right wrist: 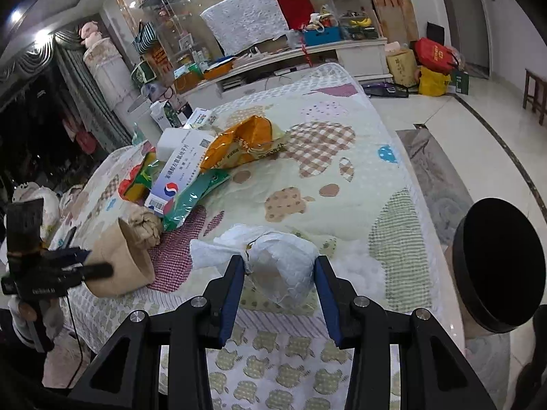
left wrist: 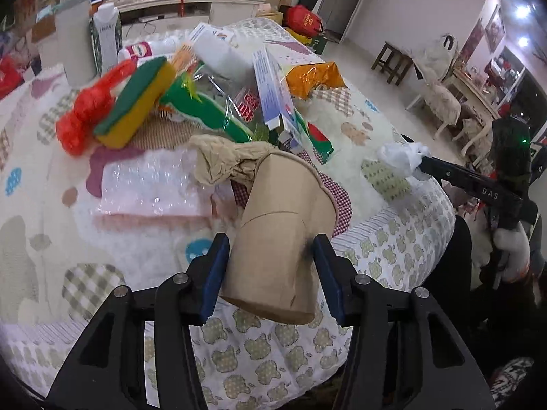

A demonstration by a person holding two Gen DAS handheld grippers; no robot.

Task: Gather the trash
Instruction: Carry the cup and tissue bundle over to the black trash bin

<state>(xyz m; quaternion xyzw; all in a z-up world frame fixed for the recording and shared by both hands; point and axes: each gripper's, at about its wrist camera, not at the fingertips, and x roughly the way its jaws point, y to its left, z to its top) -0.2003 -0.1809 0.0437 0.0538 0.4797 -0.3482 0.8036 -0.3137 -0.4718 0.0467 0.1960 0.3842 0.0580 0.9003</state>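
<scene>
A brown paper cup [left wrist: 277, 232] stuffed with crumpled paper [left wrist: 225, 160] sits low in the left view's centre, clamped between the left tool [left wrist: 271, 261] pads. In the right view's lower middle, the right tool [right wrist: 279, 275] grips a white plastic wad [right wrist: 273, 266] above the counter [right wrist: 342, 177] near its front edge. More trash is heaped at the left view's upper left: sponge [left wrist: 136, 109], orange bag [left wrist: 314, 77], cartons. The counter's right half lies open; a black bin [right wrist: 499, 266] stands past its right edge.
</scene>
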